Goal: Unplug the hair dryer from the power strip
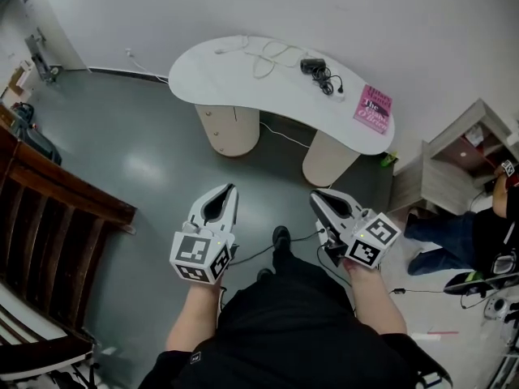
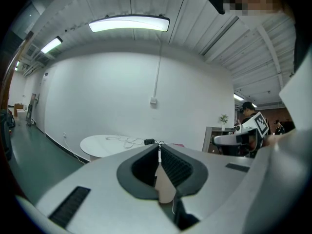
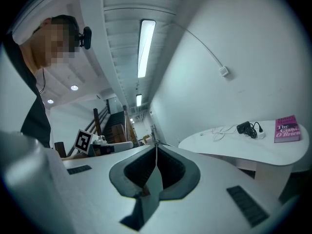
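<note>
A black hair dryer (image 1: pixel 313 66) with its coiled black cord lies on the white kidney-shaped table (image 1: pixel 235 83) far ahead of me; it also shows small as the hair dryer (image 3: pixel 243 127) and the hair dryer (image 2: pixel 148 142) in the gripper views. A white cable (image 1: pixel 272 55) trails across the tabletop to its left; I cannot make out the power strip clearly. My left gripper (image 1: pixel 231 188) and right gripper (image 1: pixel 315 194) are both shut and empty, held close to my body, well short of the table.
A pink book (image 1: pixel 373 109) lies on the table's right end. A dark wooden stair railing (image 1: pixel 57 209) stands at left. A wooden shelf unit (image 1: pixel 454 164) and another person (image 1: pixel 478 233) are at right. Cables run over the grey floor (image 1: pixel 146 168).
</note>
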The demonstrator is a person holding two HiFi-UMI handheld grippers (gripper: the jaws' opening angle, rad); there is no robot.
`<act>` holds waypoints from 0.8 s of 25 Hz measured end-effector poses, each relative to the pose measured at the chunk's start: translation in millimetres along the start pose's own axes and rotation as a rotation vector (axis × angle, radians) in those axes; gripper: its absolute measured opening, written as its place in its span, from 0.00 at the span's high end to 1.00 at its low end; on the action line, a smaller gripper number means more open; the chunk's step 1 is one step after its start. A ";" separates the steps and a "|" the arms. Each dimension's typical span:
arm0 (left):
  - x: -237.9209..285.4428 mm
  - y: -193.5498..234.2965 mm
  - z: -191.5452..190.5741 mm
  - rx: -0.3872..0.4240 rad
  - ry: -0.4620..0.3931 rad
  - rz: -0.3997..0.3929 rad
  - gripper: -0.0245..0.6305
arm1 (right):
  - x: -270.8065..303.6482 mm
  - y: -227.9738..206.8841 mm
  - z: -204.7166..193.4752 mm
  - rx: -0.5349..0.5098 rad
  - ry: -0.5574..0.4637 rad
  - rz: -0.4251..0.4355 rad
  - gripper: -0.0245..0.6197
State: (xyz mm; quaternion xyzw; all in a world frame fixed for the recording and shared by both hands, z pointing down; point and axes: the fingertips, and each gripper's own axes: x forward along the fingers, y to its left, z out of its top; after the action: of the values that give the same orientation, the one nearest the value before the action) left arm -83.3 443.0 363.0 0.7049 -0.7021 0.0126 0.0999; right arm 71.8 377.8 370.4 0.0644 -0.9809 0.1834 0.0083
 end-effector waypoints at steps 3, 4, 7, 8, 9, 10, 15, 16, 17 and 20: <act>15.4 12.9 2.0 -0.003 0.005 0.009 0.93 | 15.8 -11.1 -0.9 0.003 0.023 0.015 0.91; 23.1 16.3 2.5 -0.004 0.007 0.009 0.93 | 19.9 -15.8 -0.6 -0.003 0.032 0.021 0.91; 52.1 20.3 2.7 -0.007 0.020 -0.007 0.93 | 28.9 -39.5 3.1 -0.005 0.041 0.018 0.91; 62.2 20.7 2.9 -0.006 0.027 -0.014 0.93 | 31.7 -49.6 5.1 0.004 0.038 0.013 0.91; 72.2 21.2 3.3 -0.004 0.035 -0.021 0.93 | 34.8 -59.9 7.3 0.014 0.035 0.007 0.91; 82.2 22.3 4.3 -0.002 0.042 -0.025 0.93 | 38.1 -70.1 10.0 0.023 0.033 0.004 0.91; 132.3 31.3 17.5 0.019 0.056 -0.025 0.93 | 53.9 -119.4 26.2 0.052 0.019 0.009 0.91; 141.3 33.6 21.0 0.023 0.057 -0.021 0.93 | 57.1 -129.2 29.4 0.058 0.017 0.010 0.91; 150.0 36.2 24.5 0.028 0.058 -0.017 0.93 | 60.5 -139.1 32.7 0.065 0.015 0.013 0.91; 174.5 46.7 31.9 0.036 0.068 0.000 0.93 | 72.4 -166.8 43.4 0.076 0.008 0.021 0.91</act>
State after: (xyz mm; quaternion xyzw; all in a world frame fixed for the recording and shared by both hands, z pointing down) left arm -131.1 265.9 365.1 0.7058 -0.6980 0.0490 0.1108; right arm 21.9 198.9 392.7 0.0535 -0.9738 0.2208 0.0077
